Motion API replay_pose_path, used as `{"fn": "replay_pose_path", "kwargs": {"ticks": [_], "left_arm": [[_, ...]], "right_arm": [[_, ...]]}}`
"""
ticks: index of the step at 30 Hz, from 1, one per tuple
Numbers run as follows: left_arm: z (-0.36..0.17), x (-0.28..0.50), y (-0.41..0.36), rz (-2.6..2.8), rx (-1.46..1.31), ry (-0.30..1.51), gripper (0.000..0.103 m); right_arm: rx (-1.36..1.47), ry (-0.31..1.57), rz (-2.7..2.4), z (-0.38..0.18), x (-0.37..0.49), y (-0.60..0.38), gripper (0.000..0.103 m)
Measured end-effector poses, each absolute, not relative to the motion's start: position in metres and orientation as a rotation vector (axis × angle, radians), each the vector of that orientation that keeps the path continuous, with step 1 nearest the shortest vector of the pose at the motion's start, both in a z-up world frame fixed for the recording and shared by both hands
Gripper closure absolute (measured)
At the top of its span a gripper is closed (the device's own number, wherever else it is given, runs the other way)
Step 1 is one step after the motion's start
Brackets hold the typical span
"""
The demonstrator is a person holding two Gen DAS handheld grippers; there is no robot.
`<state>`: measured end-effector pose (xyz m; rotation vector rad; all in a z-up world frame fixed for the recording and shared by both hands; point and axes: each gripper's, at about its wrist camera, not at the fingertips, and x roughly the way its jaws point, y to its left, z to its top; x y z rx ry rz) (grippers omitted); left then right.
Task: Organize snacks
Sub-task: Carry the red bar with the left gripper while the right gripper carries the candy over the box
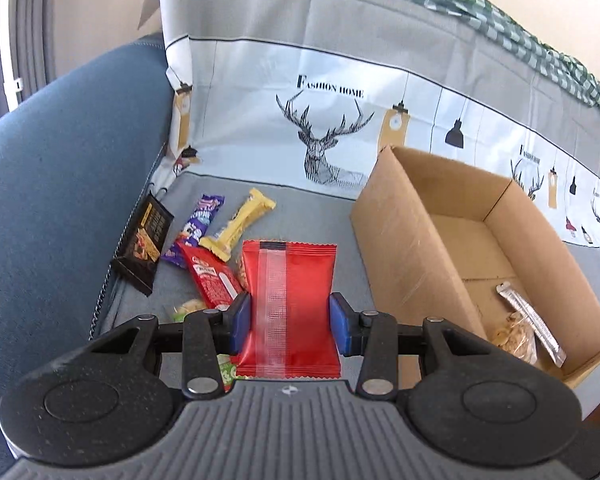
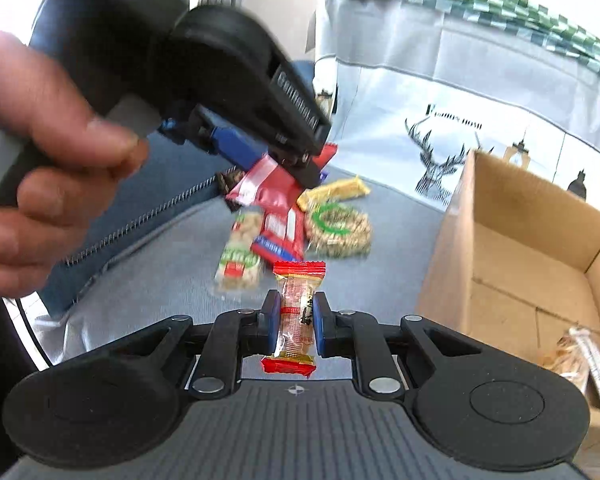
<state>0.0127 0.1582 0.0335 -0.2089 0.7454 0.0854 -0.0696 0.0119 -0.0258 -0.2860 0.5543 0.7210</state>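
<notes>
Grey sofa cushion [image 1: 300,208] carries the snacks, a deer-print cloth [image 1: 324,136] draped behind. Nearest, the left gripper [image 1: 288,320] has its fingers [image 1: 239,320] pressed on a red packet [image 1: 290,300], lifted above the pile. The right gripper [image 2: 296,320] has its fingers [image 2: 271,324] nearly closed on a small clear candy [image 2: 296,316] with red ends. Farther left lie a red bar [image 1: 212,280], yellow bar [image 1: 240,224], purple wrapper [image 1: 200,220] and black packet [image 1: 146,244]. To the right stands an open cardboard box [image 1: 400,240], one snack bag [image 1: 520,336] inside.
</notes>
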Motion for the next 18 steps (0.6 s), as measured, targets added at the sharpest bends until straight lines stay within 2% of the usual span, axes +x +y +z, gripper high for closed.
{"fn": "replay_pose_path", "kwargs": {"ticks": [18], "left_arm": [[0.054, 0.016, 0.128, 0.066, -0.208, 0.663, 0.057]], "right_arm": [[-0.128, 0.346, 0.524, 0.072, 0.003, -0.108, 0.085]]}}
